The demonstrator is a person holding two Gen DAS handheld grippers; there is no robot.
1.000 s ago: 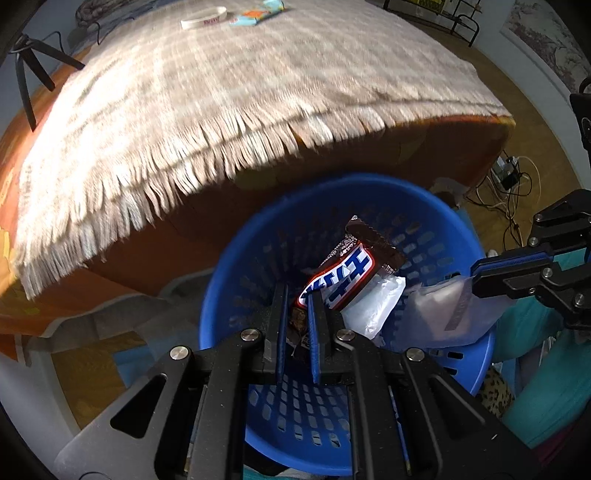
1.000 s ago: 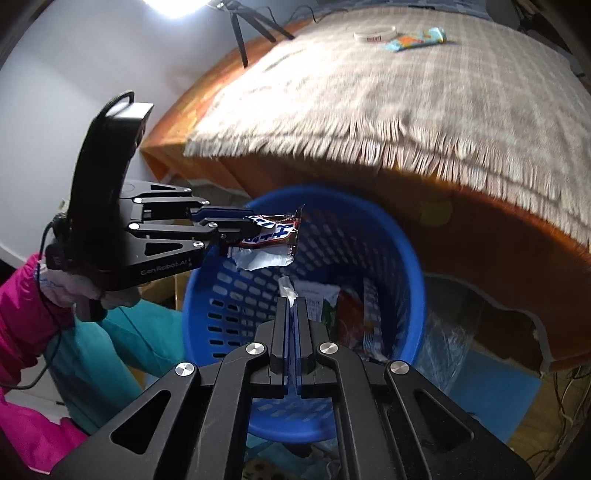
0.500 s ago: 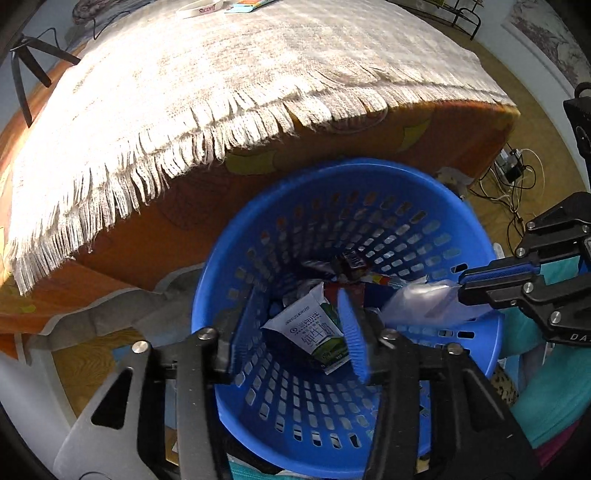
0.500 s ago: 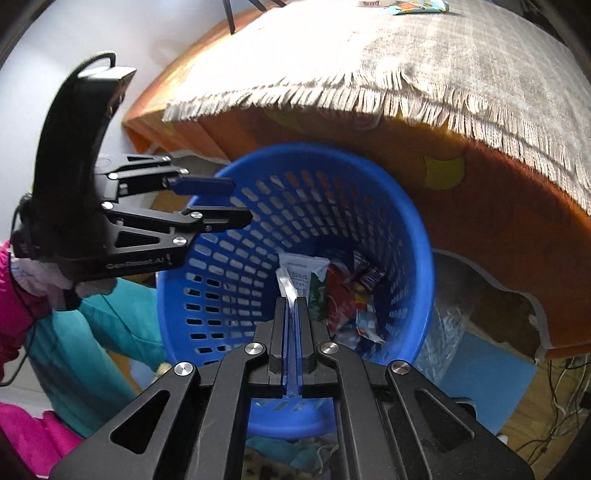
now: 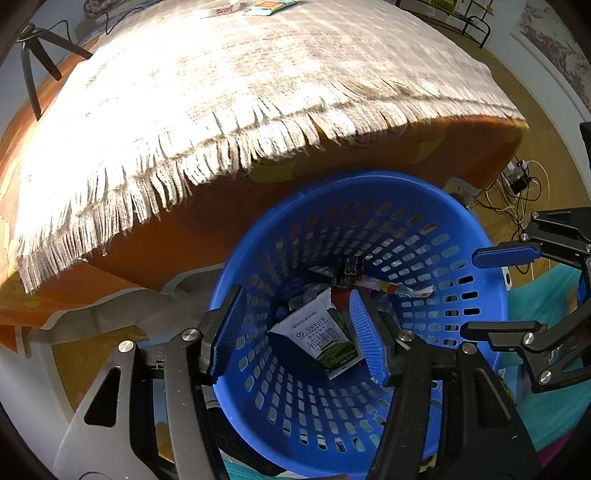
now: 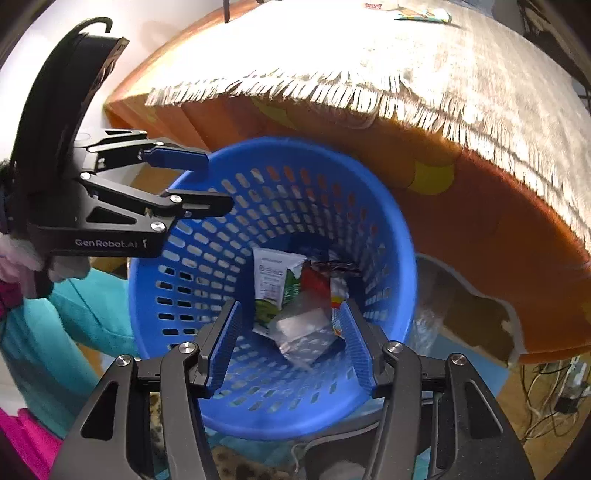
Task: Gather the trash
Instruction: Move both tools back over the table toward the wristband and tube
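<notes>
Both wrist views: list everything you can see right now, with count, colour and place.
basket: one, blue, perforated, below the table edge
carton: one, white and green, inside basket
clear plastic bag: one, inside basket beside carton
wrappers: several, dark, red, white, basket bottom
fringed cloth: one, beige, over orange table
white band: one, far end of the cloth
snack packet: one, teal-orange, beside band
left gripper: open, empty, over basket
right gripper: open, empty, over basket

I see the basket point(image 5: 369, 424) on the floor against the bed's near edge point(image 5: 332, 155), a carton point(image 5: 317, 339) and wrappers point(image 6: 332, 273) lying in its bottom; a band point(image 5: 218, 9) sits at the bed's far edge.
</notes>
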